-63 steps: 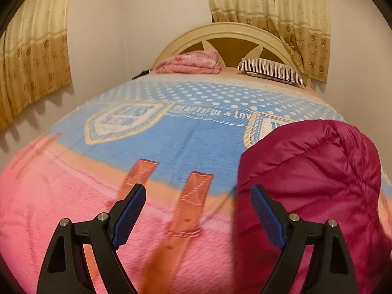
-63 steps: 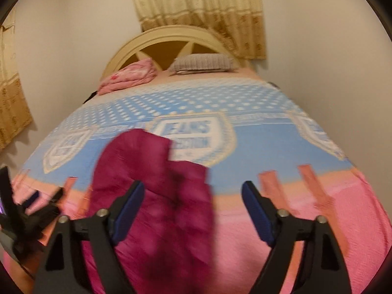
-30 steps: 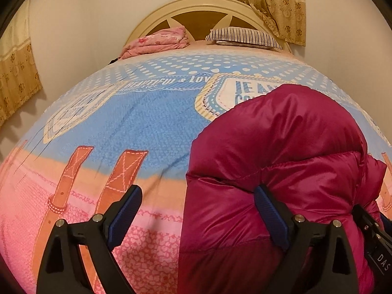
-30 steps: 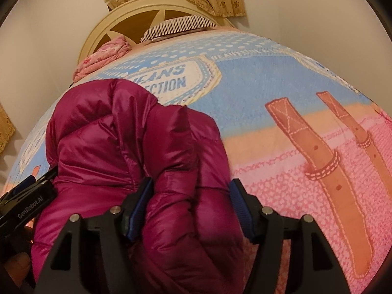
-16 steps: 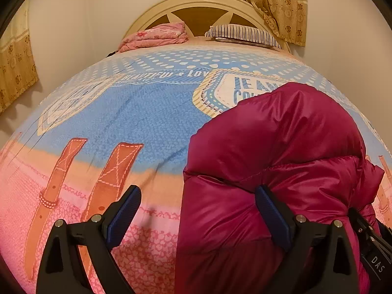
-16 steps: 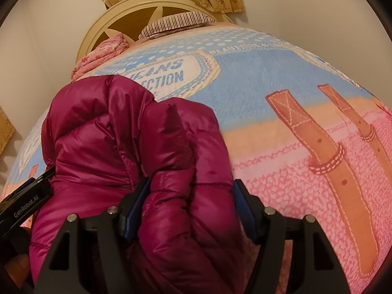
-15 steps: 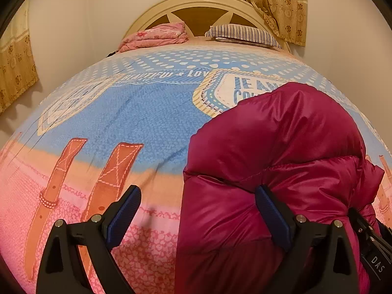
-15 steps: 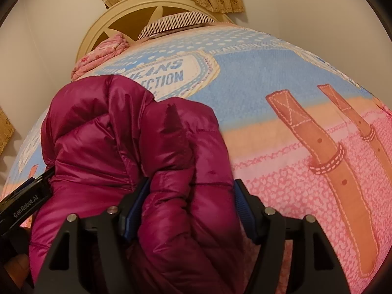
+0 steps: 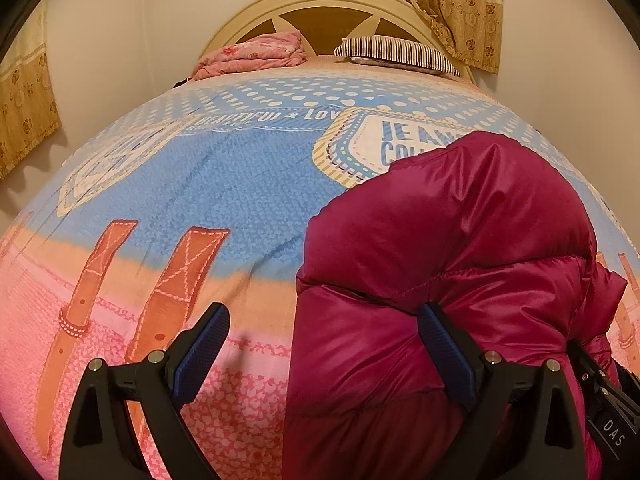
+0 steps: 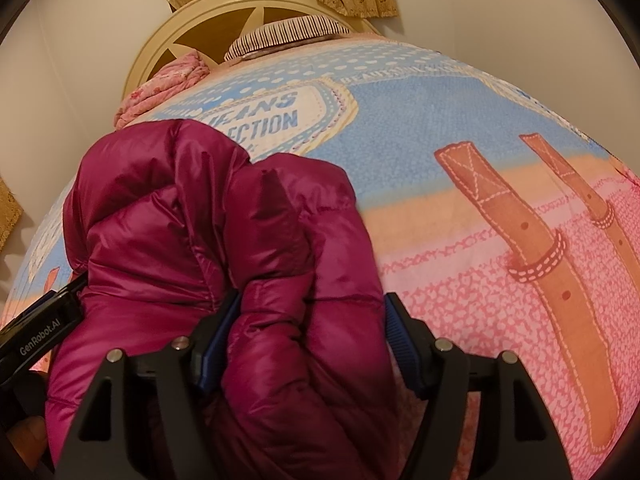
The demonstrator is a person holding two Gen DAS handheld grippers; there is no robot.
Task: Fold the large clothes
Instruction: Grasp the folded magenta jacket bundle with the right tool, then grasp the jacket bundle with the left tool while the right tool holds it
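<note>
The magenta puffer jacket (image 9: 460,264) lay bunched in a thick heap on the near, pink end of the bed (image 9: 224,200), toward the right side as seen from the left wrist camera. The bedspread carried printed wording: "BEAUTIFUL & LOV…" ran across the blue band, cut off by a badge, and on that badge I could read only "JEA…" and "CO…" before the jacket covered the rest. From the right wrist camera the same badge showed "JEANS" and "…ECTION", its first letters hidden behind the jacket's top fold. Printed orange belt straps (image 9: 176,280) crossed from blue into pink.

The left gripper (image 9: 324,354) stood wide apart; its right pad lay against the jacket's side fold, its left pad over bare bedspread, pinching nothing. The right gripper (image 10: 314,336) had a fat roll of the jacket between its pads, and its jaws were opening; the left pad was half buried in fabric, so I could not tell for certain whether it still pressed.

The left gripper's body showed at the left edge of the right camera's view, labelled "GenRobot.AI". A black piece at the lower right of the left view read "DAS", the rest cut off. Far back, a pink blanket (image 9: 256,56) and a striped pillow (image 9: 396,54) sat against the headboard (image 9: 320,4), with curtains (image 9: 452,4) above.
</note>
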